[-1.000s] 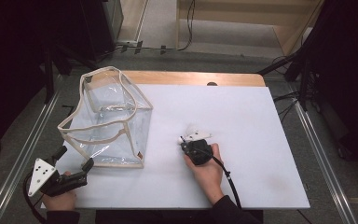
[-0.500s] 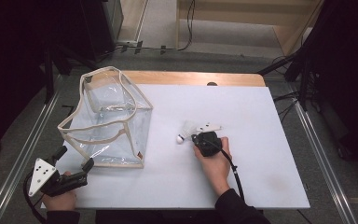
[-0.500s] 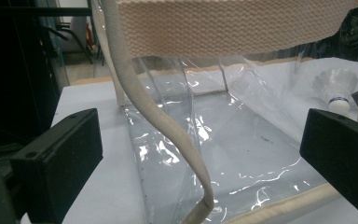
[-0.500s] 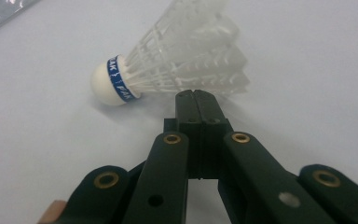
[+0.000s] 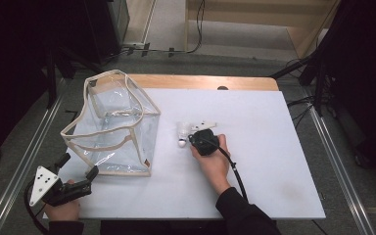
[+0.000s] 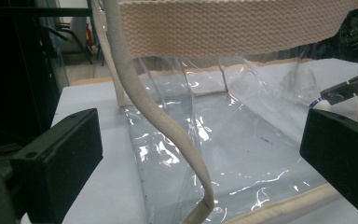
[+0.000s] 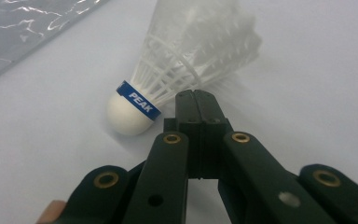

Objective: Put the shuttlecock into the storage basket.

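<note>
A white feather shuttlecock (image 5: 181,135) with a blue band lies on the white table (image 5: 274,147), cork toward the person. In the right gripper view the shuttlecock (image 7: 177,70) is just ahead. My right gripper (image 7: 196,94) has its jaws pressed together at the lower edge of the feather skirt. In the high view the right gripper (image 5: 194,138) sits right of the shuttlecock. A clear plastic bag (image 5: 112,128) with beige trim stands open at the left. My left gripper (image 5: 78,165) is open at the front left corner, facing the bag (image 6: 223,140) and apart from it.
A beige strap (image 6: 168,126) of the bag hangs down between the left gripper's jaws. The table's wooden back edge (image 5: 200,82) lies beyond the bag. Metal rails (image 5: 338,166) run along both sides of the table. Dark equipment stands at the back left.
My right gripper has moved forward and to the left toward the bag, and the shuttlecock now shows beside its tips. The left gripper has stayed in place.
</note>
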Available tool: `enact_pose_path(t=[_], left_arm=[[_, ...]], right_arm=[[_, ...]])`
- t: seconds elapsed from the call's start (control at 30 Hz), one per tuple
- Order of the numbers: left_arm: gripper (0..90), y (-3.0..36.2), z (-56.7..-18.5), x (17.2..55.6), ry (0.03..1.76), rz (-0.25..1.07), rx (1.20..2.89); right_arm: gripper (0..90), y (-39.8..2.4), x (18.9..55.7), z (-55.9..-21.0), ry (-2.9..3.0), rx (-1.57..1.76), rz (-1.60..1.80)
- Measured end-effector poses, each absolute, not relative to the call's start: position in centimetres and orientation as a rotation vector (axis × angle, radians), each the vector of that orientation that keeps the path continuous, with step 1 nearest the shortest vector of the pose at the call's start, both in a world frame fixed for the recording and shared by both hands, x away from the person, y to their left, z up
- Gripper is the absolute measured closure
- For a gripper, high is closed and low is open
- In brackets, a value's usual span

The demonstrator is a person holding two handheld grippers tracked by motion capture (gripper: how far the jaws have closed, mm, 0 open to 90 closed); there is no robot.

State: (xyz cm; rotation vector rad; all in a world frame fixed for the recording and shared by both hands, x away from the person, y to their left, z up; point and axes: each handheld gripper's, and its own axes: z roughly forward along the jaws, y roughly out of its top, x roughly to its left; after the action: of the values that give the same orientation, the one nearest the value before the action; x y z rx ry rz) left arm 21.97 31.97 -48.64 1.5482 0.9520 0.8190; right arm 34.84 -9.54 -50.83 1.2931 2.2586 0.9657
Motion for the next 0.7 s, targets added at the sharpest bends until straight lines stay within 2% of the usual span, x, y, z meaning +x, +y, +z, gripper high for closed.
enact_pose_path(t=[0.33, 0.37, 0.43, 0.53, 0.57, 0.63, 0.67, 0.7], left_arm=[[0.0, 32.0, -48.6, 22.0, 0.952, 0.817, 1.546], [0.0, 32.0, -48.6, 22.0, 0.952, 0.817, 1.545], [0.0, 32.0, -48.6, 22.0, 0.952, 0.817, 1.545], [0.0, 32.0, -48.6, 22.0, 0.953, 0.819, 1.548], [0.0, 32.0, -48.6, 22.0, 0.953, 0.818, 1.548], [0.0, 32.0, -48.6, 22.0, 0.952, 0.818, 1.549], [0.0, 32.0, -48.6, 22.0, 0.952, 0.818, 1.549], [0.0, 31.9, -48.6, 22.0, 0.953, 0.817, 1.548]], right_arm=[[86.6, -8.9, 35.2, -50.7, 2.272, 1.306, 1.028], [78.3, -9.1, 35.2, -50.6, 2.276, 1.317, 1.045], [67.8, -9.3, 35.1, -50.2, 2.283, 1.323, 1.087], [45.4, -9.5, 34.7, -49.5, 2.275, 1.303, 1.137], [36.8, -9.5, 34.6, -49.3, 2.281, 1.297, 1.160], [12.7, -9.3, 34.5, -49.0, 2.279, 1.285, 1.170], [4.1, -9.2, 34.5, -49.0, 2.282, 1.292, 1.170], [0.0, -9.1, 34.5, -48.9, 2.290, 1.295, 1.185]])
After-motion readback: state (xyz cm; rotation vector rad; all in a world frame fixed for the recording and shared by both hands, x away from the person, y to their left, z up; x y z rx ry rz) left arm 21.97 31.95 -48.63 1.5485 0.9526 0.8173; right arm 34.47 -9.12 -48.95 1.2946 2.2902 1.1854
